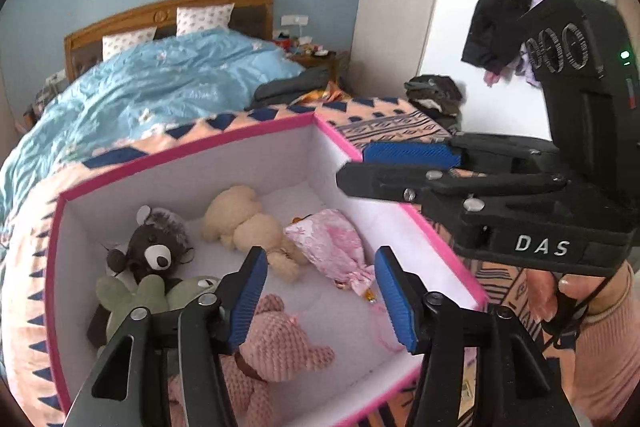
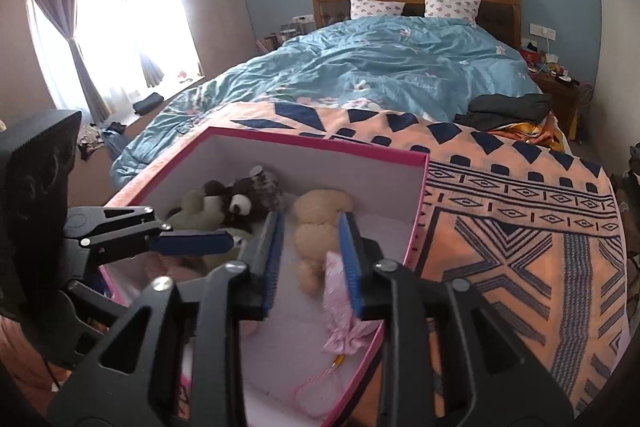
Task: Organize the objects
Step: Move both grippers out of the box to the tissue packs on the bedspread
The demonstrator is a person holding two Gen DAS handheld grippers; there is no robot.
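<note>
A white box with a pink rim (image 1: 192, 147) (image 2: 320, 143) sits on the patterned blanket. Inside it lie a dark brown bear (image 1: 152, 247) (image 2: 244, 199), a green plush (image 1: 136, 295), a cream bear (image 1: 244, 223) (image 2: 320, 223), a pink satin pouch (image 1: 328, 247) (image 2: 336, 291) and a pink crochet bear (image 1: 276, 343). My left gripper (image 1: 322, 297) (image 2: 192, 235) hangs open over the box's near side, above the crochet bear. My right gripper (image 2: 312, 259) (image 1: 356, 167) stands open over the box's right wall; the pouch lies free just below its right pad.
The orange and navy blanket (image 2: 520, 227) covers the foot of a bed with a blue duvet (image 2: 400, 67). Dark folded clothes (image 2: 508, 107) lie near the bed's right edge. A hand in a pink sleeve (image 1: 600, 327) holds the right gripper. Coats (image 1: 496, 15) hang on wall hooks.
</note>
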